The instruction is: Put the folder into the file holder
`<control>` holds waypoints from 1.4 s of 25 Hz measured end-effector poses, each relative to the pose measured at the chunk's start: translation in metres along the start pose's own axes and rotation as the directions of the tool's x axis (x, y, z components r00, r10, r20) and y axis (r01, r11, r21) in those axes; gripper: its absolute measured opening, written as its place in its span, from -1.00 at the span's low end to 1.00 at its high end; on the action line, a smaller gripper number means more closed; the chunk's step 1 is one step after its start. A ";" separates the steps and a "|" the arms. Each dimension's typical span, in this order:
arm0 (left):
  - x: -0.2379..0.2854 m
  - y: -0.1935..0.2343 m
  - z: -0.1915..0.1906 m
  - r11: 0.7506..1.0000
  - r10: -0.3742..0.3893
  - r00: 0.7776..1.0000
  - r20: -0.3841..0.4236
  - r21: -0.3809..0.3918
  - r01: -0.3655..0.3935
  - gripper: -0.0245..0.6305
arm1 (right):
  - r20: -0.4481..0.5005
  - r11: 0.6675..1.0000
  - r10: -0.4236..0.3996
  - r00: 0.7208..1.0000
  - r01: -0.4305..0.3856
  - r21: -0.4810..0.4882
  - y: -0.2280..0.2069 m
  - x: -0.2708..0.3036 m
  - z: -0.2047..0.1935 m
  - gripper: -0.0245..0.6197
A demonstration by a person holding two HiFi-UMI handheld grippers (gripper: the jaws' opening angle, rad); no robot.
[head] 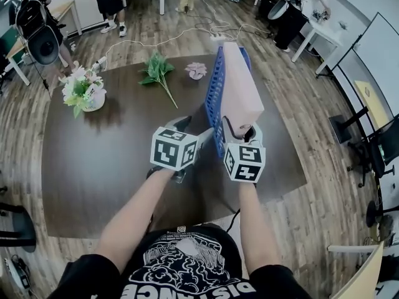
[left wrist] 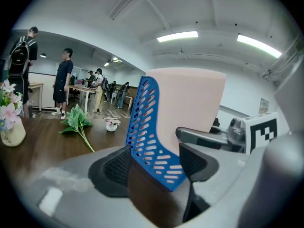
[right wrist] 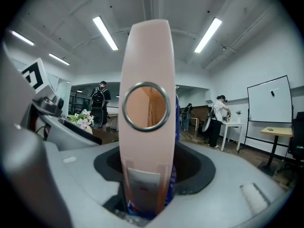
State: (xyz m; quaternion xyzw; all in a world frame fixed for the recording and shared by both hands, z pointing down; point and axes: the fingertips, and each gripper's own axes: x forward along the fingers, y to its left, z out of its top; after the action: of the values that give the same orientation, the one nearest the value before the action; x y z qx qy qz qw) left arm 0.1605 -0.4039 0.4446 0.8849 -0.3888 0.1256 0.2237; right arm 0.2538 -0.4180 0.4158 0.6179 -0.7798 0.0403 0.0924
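Here, straddling spine of upright folder with right gripper, jaws apart, while clamping holder alongside with left gripper.

There is one table. Near its right edge stands one blue holder with one pink folder in it, and the folder has one ring hole. Along the far edge are three plant pieces: one pot of flowers by the far left corner, one leafy sprig and one small pink flower. There are two grippers, the left gripper and the right gripper, each with one marker cube. Two people stand nearby; those farther back are too small to count. The right gripper view shows one whiteboard.
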 end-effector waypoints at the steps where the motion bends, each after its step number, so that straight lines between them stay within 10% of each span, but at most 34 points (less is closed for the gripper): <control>1: -0.002 0.000 0.000 1.000 -0.004 1.000 0.000 0.003 0.004 0.07 | 0.002 1.000 -0.007 1.000 0.006 0.004 0.000 -0.002 0.001 -0.19; 21: -0.066 0.001 0.010 0.995 -0.086 0.995 0.044 0.058 0.083 -0.21 | -0.005 0.987 -0.156 0.988 0.156 0.026 0.020 -0.072 0.013 -0.23; 35: -0.134 0.037 0.017 0.979 -0.052 0.995 0.081 0.199 0.035 -0.65 | -0.026 0.996 -0.083 0.996 0.083 0.023 0.092 -0.095 0.034 -0.63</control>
State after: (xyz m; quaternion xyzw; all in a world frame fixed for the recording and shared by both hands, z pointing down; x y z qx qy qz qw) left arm 0.0445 -0.3499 0.3876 0.9155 -0.3643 0.1204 0.1207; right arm 0.1822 -0.3112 0.3691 0.6503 -0.7517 0.0536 0.0962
